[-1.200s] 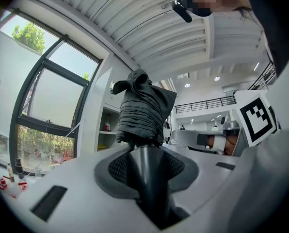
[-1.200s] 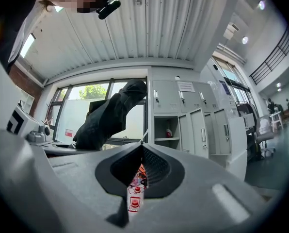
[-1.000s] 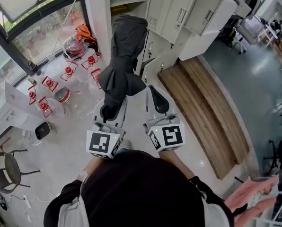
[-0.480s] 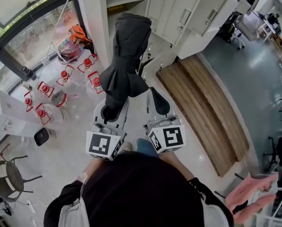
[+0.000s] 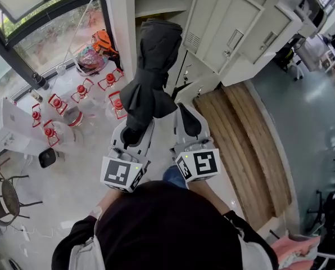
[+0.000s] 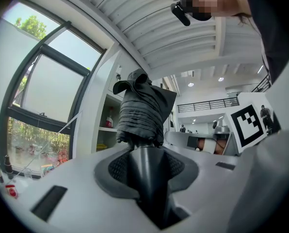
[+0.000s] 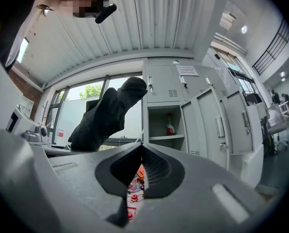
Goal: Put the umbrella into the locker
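Left gripper [image 5: 135, 133] is clamped on the handle of the folded umbrella [image 5: 150, 66], which projects toward 12 o'clock, near the open locker [image 5: 156, 5]. Right gripper [image 5: 188, 121], at its 3 o'clock, has its jaws together and holds nothing.

Risk: the loose canopy folds may snag the compartment edge and lever the handle out of the single grip.

umbrella [image 5: 150, 72] in left gripper [image 5: 132, 135], right gripper [image 5: 188, 120] beside | open locker [image 5: 156, 7] ahead of umbrella | closed lockers [image 5: 229, 32] right of it | wood step [image 5: 246, 145] right | window [image 5: 49, 32] left
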